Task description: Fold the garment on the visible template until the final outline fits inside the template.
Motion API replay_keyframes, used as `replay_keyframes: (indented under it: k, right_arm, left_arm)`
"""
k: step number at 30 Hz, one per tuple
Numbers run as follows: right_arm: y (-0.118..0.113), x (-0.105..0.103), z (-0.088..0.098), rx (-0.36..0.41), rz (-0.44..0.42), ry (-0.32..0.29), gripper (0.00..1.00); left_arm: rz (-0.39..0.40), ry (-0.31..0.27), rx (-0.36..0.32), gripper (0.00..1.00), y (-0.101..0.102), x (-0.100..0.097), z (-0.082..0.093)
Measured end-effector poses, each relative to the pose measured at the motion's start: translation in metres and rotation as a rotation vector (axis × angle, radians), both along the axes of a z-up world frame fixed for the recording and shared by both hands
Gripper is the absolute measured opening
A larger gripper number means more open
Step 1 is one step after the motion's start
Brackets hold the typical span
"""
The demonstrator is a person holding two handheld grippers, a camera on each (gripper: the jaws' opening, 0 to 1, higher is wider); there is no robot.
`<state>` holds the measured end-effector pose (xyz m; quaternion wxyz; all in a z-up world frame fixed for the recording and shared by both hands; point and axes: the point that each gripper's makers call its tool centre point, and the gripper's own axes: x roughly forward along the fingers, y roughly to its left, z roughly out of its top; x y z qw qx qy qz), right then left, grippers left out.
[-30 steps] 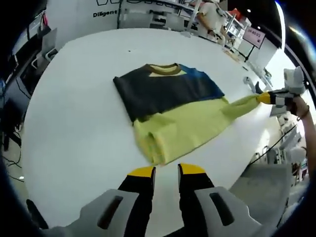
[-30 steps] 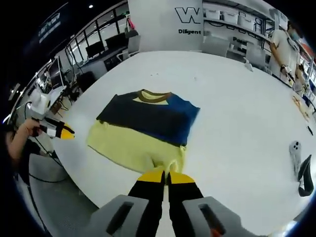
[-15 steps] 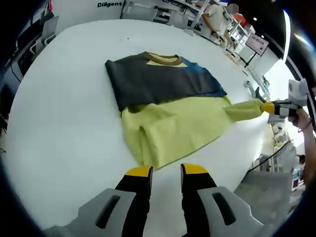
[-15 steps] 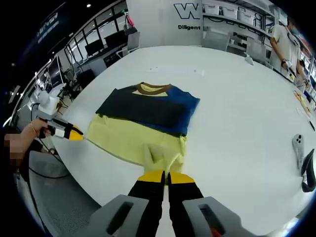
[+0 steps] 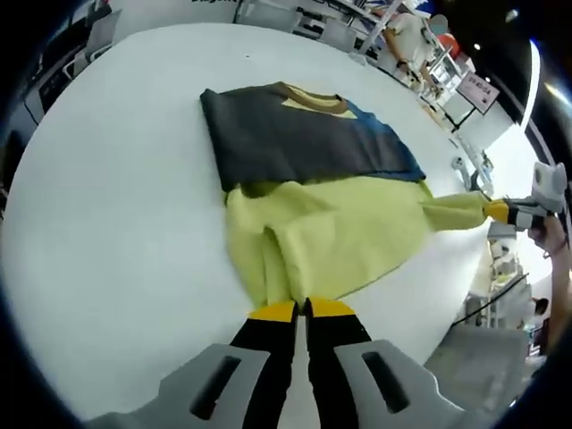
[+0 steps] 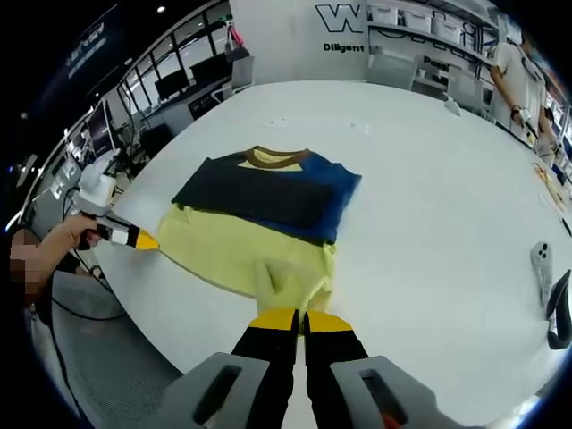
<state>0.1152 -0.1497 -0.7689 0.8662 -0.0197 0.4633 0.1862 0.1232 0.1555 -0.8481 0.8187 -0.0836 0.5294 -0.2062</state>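
The garment lies flat on the white table: dark grey and blue top, brown collar, yellow lower half. In the left gripper view my left gripper is shut on the near yellow hem edge, and my right gripper comes in from the right, pinching a stretched yellow corner. In the right gripper view the garment has its collar pointing away; my right gripper is shut on the bunched yellow hem, and my left gripper, held by a hand, grips the hem's far left corner at the table edge.
A phone and a dark object lie near the table's right edge in the right gripper view. Desks with monitors stand beyond the left side. A person stands behind the table. The floor drops off near both grippers.
My left gripper has come forward to the yellow hem and shut on it; it was open before. The right gripper stays shut on its corner, and the hem is pulled out wider.
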Motion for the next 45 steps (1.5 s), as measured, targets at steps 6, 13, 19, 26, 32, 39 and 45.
replay_keyframes:
  k: [6,13,19,26,32,39,45]
  right_arm:
    - [-0.002,0.0,0.001,0.002,-0.01,-0.003,0.0]
    - [-0.004,0.008,0.013,0.004,-0.037,-0.055,0.0]
    - [0.003,0.024,0.034,0.091,-0.076,-0.142,0.0]
    - [0.012,0.048,0.054,0.226,-0.142,-0.205,0.0]
    - [0.02,0.069,0.062,0.239,-0.146,-0.228,0.0]
    - [0.02,0.095,0.06,0.226,-0.147,-0.247,0.0]
    - [0.016,0.126,0.059,0.281,-0.192,-0.272,0.0]
  left_arm:
    - [0.003,-0.011,-0.026,0.07,0.0,-0.004,0.015]
    - [0.139,-0.061,-0.118,0.07,0.01,0.009,0.056]
    - [0.171,-0.157,-0.096,0.07,0.027,0.037,0.094]
    - [0.212,-0.228,-0.077,0.07,0.038,0.063,0.118]
    - [0.241,-0.261,-0.07,0.07,0.045,0.087,0.128]
    - [0.3,-0.266,-0.068,0.07,0.05,0.116,0.134]
    - [0.339,-0.281,-0.063,0.07,0.047,0.147,0.133]
